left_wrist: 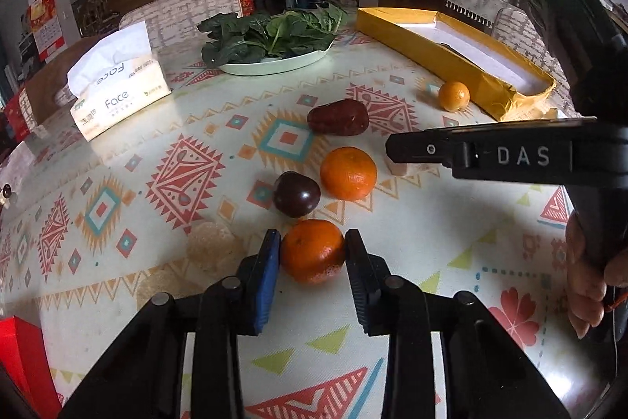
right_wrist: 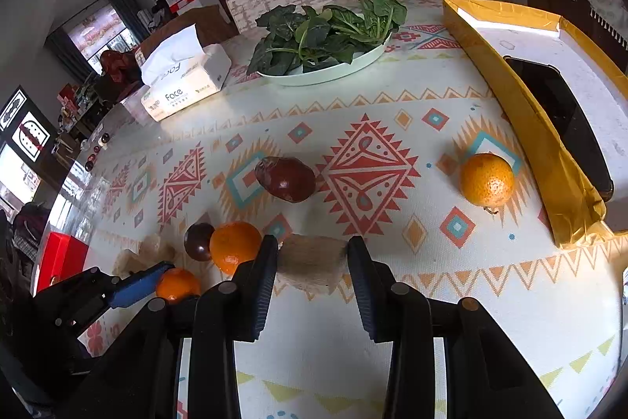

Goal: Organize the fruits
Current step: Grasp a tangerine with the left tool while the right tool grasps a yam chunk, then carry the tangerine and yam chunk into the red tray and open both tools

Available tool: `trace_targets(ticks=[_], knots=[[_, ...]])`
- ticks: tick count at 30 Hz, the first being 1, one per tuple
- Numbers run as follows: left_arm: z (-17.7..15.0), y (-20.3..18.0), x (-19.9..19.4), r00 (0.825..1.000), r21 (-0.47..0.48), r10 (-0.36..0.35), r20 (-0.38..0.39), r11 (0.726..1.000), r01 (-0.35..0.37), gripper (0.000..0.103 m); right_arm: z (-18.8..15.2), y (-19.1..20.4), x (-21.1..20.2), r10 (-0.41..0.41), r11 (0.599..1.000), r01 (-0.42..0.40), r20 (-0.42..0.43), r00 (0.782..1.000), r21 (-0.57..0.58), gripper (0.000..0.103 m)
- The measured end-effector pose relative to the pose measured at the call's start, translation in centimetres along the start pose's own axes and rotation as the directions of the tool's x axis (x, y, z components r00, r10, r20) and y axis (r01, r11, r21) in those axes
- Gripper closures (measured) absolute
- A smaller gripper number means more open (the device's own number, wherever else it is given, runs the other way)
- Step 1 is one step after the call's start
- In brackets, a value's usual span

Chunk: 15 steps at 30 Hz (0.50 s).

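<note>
Near the desk's front edge, the left hand-held gripper [left_wrist: 313,250] clamps a round orange tangerine [left_wrist: 312,251]; the right hand-held gripper [right_wrist: 313,258] squeezes a pale beige fibrous lump [right_wrist: 312,264]. The yellow paper-wrapped box [left_wrist: 463,65] at the far right corner holds no fruit yet, so sorting has hardly begun.

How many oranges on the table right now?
3. One between the left gripper fingers, one beside the dark plum at mid-table, and a small one next to the yellow box. More could sit behind the box wall.
</note>
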State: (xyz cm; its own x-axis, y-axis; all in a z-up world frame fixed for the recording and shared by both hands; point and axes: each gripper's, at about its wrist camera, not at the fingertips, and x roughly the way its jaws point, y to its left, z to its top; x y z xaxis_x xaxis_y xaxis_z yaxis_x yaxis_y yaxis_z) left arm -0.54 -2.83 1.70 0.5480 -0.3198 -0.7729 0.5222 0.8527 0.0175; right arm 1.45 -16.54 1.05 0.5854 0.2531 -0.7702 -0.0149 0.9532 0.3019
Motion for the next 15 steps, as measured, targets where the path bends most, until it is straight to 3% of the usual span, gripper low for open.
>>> trace_targets(ticks=[3, 7, 15], knots=[[0.1, -0.4, 0.7, 1.000, 0.002, 0.005, -0.014, 1.000, -0.005, 0.066, 0.0, 0.1, 0.0, -0.005, 1.000, 0.005, 0.001, 1.000, -0.004, 0.063], [-0.1, -0.6, 0.5, 1.000, -0.015, 0.023, -0.011, 1.000, -0.023, 0.071, 0.0, -0.2, -0.1, 0.010, 1.000, -0.010, -0.005, 1.000, 0.012, 0.063], [-2.5, 1.8, -5.2, 0.997, -0.148, 0.047, 0.067, 0.988, -0.037, 0.072, 0.2, -1.0, -2.0, 0.074, 0.995, -0.080, 0.079, 0.994, 0.063, 0.063]])
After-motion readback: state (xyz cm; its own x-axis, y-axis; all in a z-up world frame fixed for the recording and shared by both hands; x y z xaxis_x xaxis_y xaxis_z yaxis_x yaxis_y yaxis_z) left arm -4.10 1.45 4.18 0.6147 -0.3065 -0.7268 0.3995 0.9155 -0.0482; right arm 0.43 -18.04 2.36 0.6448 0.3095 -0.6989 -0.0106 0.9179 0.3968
